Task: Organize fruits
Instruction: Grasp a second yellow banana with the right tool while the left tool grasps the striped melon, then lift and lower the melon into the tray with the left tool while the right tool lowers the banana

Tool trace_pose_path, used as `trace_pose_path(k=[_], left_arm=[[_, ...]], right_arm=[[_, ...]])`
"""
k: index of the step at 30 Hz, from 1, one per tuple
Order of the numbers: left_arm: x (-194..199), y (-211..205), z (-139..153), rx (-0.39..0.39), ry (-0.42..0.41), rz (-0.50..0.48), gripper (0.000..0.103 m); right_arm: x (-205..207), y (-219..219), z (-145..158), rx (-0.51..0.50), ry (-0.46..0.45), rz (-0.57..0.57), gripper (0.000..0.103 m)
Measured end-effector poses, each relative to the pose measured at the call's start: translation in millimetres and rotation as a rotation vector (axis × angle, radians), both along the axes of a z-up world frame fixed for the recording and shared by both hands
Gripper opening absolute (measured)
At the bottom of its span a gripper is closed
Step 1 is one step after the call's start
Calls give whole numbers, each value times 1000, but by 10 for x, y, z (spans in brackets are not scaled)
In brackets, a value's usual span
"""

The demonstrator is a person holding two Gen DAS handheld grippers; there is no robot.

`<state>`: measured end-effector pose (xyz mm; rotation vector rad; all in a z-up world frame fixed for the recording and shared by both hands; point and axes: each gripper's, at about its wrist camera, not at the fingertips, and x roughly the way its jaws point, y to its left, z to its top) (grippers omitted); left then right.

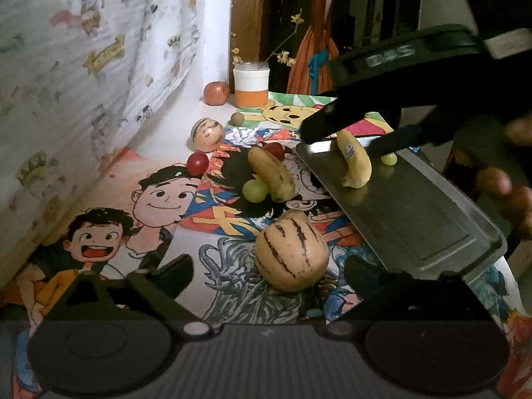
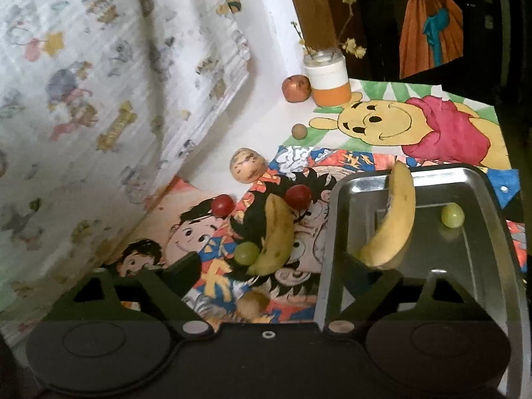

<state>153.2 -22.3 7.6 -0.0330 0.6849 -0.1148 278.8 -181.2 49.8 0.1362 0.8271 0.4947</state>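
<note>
A: What lies under the fruit?
B: A table covered with cartoon drawings (image 2: pixel 399 123), a printed cloth hanging along one side. A metal tray (image 2: pixel 498 199) sits on the drawings; everything is placed from it.

A: What is in the tray?
B: One banana (image 2: pixel 392 226) and a green grape (image 2: pixel 452 215), well apart.

A: And beside it?
B: A second banana (image 2: pixel 276 236) just outside the tray's edge, touching another green grape (image 2: pixel 246 253). Two red grapes (image 2: pixel 223 204) lie beyond that. A striped melon (image 1: pixel 291 252) rests near the tray's near corner, a smaller one (image 2: pixel 247 165) farther off.

A: The right gripper (image 2: pixel 292 276)?
B: Spread open, holding nothing; one finger is over the tray just below the banana there, the other outside it.

A: The left gripper (image 1: pixel 269 276)?
B: Also released, the big melon right ahead between its fingers, untouched.
</note>
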Motion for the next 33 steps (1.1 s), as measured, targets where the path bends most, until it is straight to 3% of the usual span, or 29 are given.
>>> trace_pose_path(k=[6,15,33], left_arm=[[45,-26,-52,-14,9,-22,83],[176,-80,-123,-34,48,-41,64],[244,-112,-135,-35,62,-29,58]], right_arm=[[367,24,-239,38,41,-23,67],[716,167,-520,66,92,-32,52],[873,358,-671,41,96,-23,34]])
